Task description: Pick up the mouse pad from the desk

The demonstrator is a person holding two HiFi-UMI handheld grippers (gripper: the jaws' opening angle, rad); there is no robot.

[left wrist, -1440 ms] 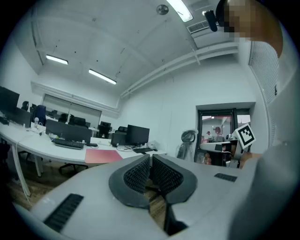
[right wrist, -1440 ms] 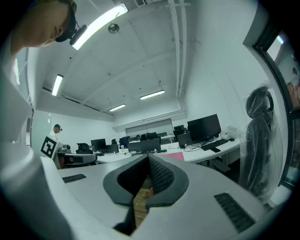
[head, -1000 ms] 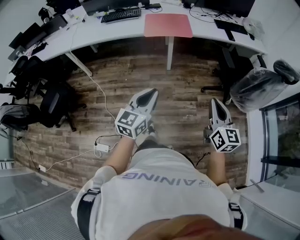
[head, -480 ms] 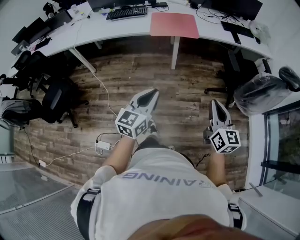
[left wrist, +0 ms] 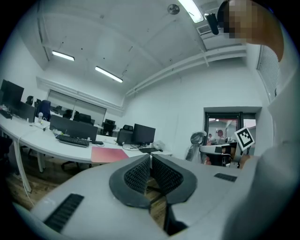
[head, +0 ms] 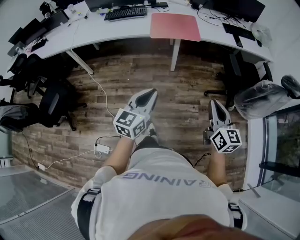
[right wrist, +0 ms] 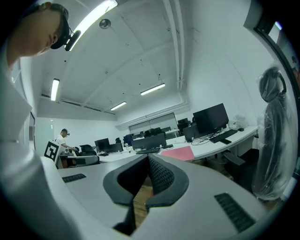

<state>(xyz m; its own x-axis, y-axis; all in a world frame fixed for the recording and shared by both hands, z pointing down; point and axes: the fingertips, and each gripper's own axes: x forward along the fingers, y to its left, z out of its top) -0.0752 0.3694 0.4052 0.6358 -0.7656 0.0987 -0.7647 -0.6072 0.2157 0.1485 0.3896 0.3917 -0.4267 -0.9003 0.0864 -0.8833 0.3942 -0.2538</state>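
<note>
head view, from the left: dark office chairs (head: 56, 101) stand by the left end of the long white desk (head: 117, 29). a white power strip (head: 101, 149) lies on the wood floor (head: 140, 75). next comes the left gripper (head: 151, 93), held out level over the floor. the left gripper view shows its jaws pressed together with nothing between them. beyond it lies the pink mouse pad (head: 175, 26), flat on the desk, to the right of the black keyboard (head: 124, 12) and above the white desk leg (head: 176, 54), with its near edge at the desk's front rim. further right, the right gripper (head: 215, 104) is likewise closed and empty. a plastic-wrapped chair (head: 261, 96) stands at the far right.

over the last second the desk and the pad have slid a little to the right in the head view and look slightly larger. both grippers keep the same place in front of the person's body. i read that as the person walking towards the desk, so the task is in its approach. the pad is untouched and well apart from either gripper. the jaws will have to open before any grip. a thin, flat pad probably needs an edge lifted or drawn past the rim first.
</note>
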